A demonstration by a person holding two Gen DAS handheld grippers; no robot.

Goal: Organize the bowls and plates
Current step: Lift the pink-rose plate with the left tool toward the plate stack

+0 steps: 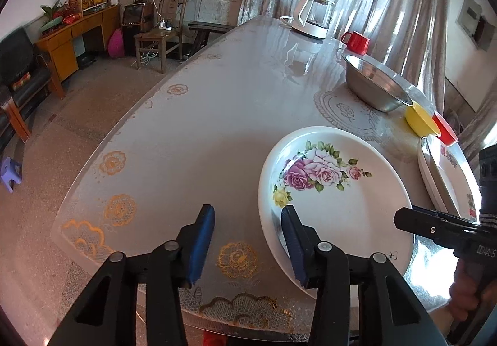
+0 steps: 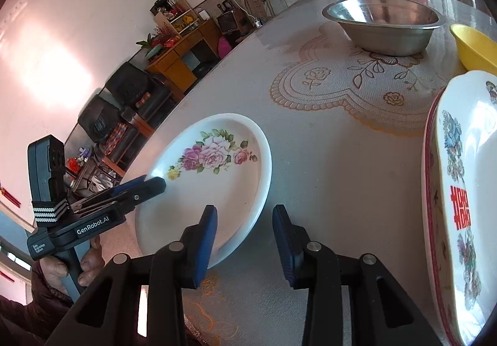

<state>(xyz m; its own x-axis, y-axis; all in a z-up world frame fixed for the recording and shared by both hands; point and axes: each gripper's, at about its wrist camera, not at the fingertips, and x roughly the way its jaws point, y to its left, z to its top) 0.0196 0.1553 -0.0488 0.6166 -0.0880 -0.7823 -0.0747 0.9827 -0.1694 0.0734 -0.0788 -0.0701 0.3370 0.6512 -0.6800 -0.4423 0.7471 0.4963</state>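
A white oval plate with pink roses point(image 1: 335, 206) lies flat on the table, also in the right wrist view point(image 2: 211, 178). My left gripper point(image 1: 248, 237) is open, its right finger over the plate's near left rim. My right gripper point(image 2: 243, 237) is open at the plate's right rim, holding nothing. A steel bowl point(image 1: 376, 85) point(image 2: 385, 23), a yellow bowl point(image 1: 421, 119) point(image 2: 475, 45) and a red bowl point(image 1: 445, 128) stand behind. A stack of decorated plates point(image 1: 444, 178) point(image 2: 462, 190) lies at the right.
A white kettle point(image 1: 313, 17) and a red mug point(image 1: 357, 42) stand at the table's point(image 1: 217, 116) far end. The table edge curves along the left; chairs and a wooden cabinet point(image 1: 74, 35) stand on the floor beyond.
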